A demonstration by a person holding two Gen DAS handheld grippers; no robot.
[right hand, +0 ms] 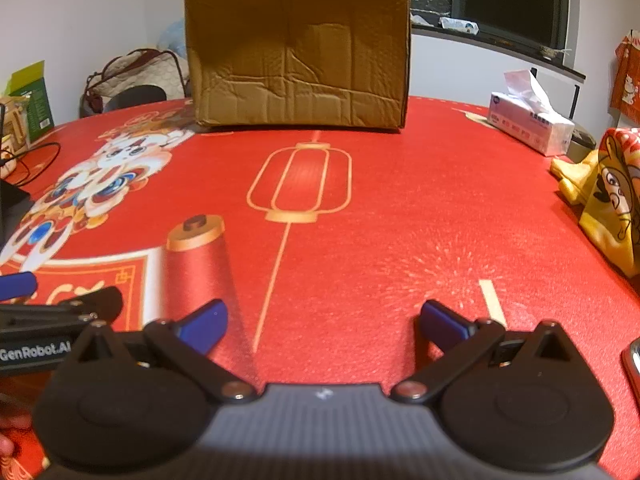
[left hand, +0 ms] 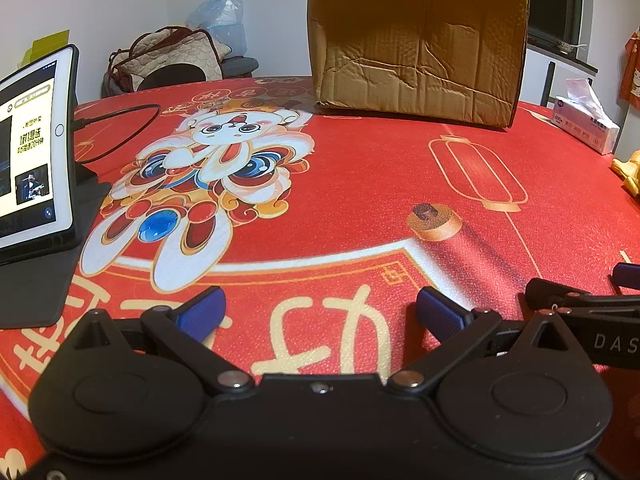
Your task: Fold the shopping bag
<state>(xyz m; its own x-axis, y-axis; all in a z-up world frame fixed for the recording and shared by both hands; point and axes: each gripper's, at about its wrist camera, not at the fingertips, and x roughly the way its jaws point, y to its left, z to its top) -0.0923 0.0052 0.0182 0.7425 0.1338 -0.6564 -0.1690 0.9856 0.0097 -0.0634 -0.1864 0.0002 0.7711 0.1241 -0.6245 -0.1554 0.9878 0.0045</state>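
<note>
A yellow shopping bag [right hand: 610, 200] with a cartoon print lies crumpled at the table's right edge; only a sliver of the bag [left hand: 628, 174] shows in the left wrist view. My left gripper [left hand: 320, 314] hovers open over the red printed tablecloth [left hand: 360, 184], nothing between its blue pads. My right gripper [right hand: 322, 322] is open too, low over the cloth, the bag well ahead to its right. Each gripper's fingers appear at the edge of the other's view: the right gripper [left hand: 592, 300] and the left gripper [right hand: 48, 304].
A large cardboard box [left hand: 416, 40] stands at the table's far side. A tablet [left hand: 32, 148] on a dark stand with a cable sits at the left. A tissue pack [right hand: 532, 120] lies at the back right. A quilted bag [left hand: 172, 56] rests beyond the table.
</note>
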